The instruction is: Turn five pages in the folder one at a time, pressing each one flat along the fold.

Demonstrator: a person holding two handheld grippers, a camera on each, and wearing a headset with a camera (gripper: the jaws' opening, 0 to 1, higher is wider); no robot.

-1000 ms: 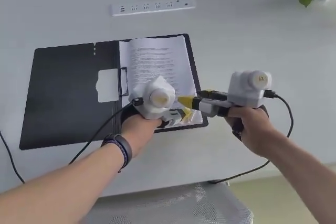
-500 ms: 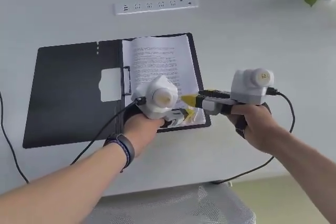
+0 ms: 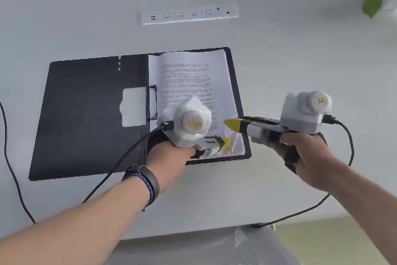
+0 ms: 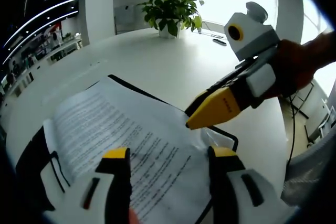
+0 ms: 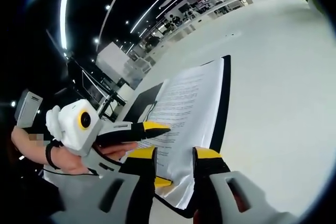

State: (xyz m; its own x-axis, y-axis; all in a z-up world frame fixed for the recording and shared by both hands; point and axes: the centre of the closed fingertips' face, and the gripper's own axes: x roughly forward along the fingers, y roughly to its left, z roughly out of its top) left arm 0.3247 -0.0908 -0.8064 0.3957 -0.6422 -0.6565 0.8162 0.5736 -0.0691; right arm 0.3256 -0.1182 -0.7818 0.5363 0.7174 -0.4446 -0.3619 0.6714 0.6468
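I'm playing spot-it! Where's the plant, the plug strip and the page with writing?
plant (image 4: 169, 9), left gripper view, its leaves.
plug strip (image 3: 189, 14), head view, its middle.
page with writing (image 3: 189, 74), head view, upper printed part.

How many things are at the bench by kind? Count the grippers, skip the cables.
grippers: 2, the left gripper and the right gripper
folder: 1, lying open with printed pages on its right half
power strip: 1
potted plant: 1
Total: 5
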